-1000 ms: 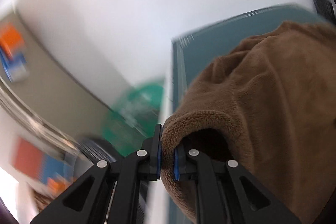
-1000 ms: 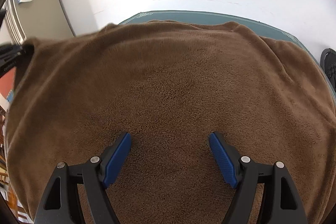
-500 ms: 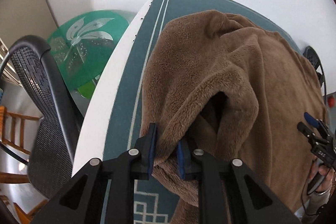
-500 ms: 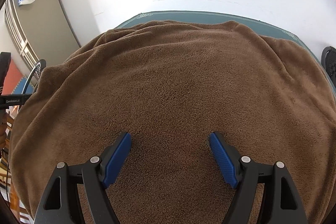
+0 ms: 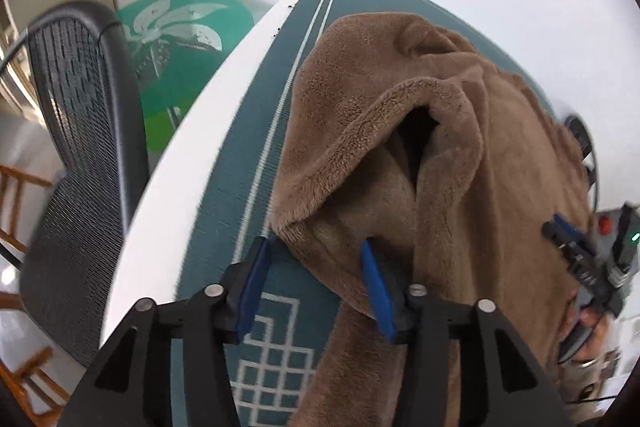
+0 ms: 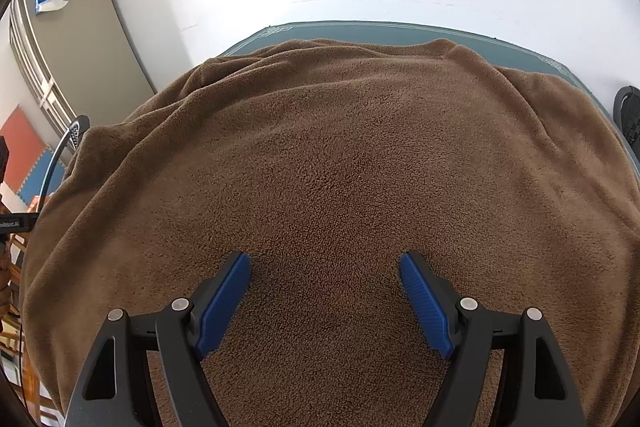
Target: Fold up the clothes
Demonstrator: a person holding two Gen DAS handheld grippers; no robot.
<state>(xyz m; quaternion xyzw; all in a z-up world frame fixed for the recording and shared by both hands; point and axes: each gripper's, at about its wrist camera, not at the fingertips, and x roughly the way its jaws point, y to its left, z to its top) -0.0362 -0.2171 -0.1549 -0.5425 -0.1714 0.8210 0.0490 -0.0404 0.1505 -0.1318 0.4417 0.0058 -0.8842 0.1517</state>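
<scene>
From the left wrist, a white table (image 5: 192,163) is seen with a green mat (image 5: 256,131) on it, and a black mesh chair (image 5: 80,131) beside it. A brown fuzzy garment (image 5: 460,187) is spread on the mat. The left gripper (image 5: 316,263) is held open around a folded edge (nothing is squeezed).

From the right wrist, the garment (image 6: 340,167) is seen covering most of the mat (image 6: 360,29). The right gripper (image 6: 325,267) is held wide open just above it, holding nothing.
</scene>
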